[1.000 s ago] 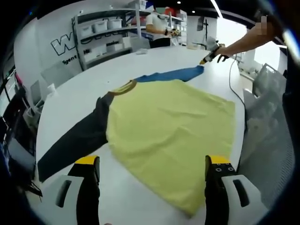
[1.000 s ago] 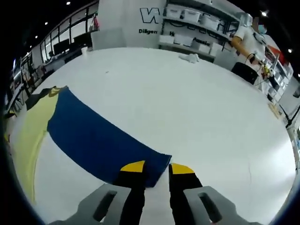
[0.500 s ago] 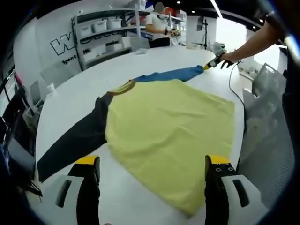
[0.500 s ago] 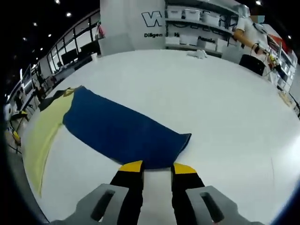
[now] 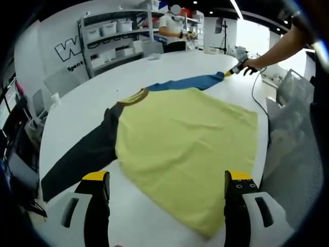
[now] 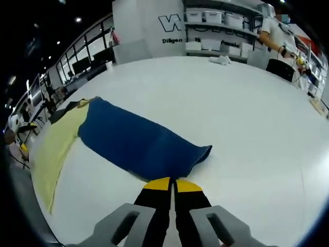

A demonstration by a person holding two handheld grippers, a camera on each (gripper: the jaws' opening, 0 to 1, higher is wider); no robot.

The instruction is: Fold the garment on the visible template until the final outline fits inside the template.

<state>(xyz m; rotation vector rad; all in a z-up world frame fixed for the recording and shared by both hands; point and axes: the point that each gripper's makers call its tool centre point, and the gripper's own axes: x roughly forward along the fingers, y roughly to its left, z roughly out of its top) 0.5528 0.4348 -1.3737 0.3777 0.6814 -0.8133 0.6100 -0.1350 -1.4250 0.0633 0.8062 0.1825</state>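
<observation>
1. On the large white round table (image 5: 82, 103), a long-sleeved garment with a yellow fabric body (image 5: 190, 149) is laid flat; it is seen spread out in the left gripper view.
2. One sleeve, black cloth (image 5: 85, 154), is stretched toward the table edge at the left of the left gripper view; the other sleeve, blue cloth (image 6: 139, 144), is stretched the opposite way across the table.
3. A brownish-yellow ribbed collar (image 5: 134, 95) is seen at the top of the body, between the two sleeves.
4. The left gripper (image 5: 167, 206) is held above the near hem with its yellow-tipped black jaws spread wide apart, nothing between them and no cloth touched.
5. The right gripper (image 6: 172, 186) is shown with its jaws pressed together at the near edge of the blue sleeve's cuff end; the cuff appears pinched, and the sleeve end is bunched and slightly raised there.
6. In the left gripper view, the right gripper (image 5: 232, 69) is seen at the far tip of the blue sleeve, held by a person's hand (image 5: 252, 64) on an outstretched arm.
7. Grey shelving with white storage bins (image 5: 110, 36) is seen behind the table, with a person in a white shirt (image 5: 172, 25) standing near it.
8. No template outline can be made out on the table.
</observation>
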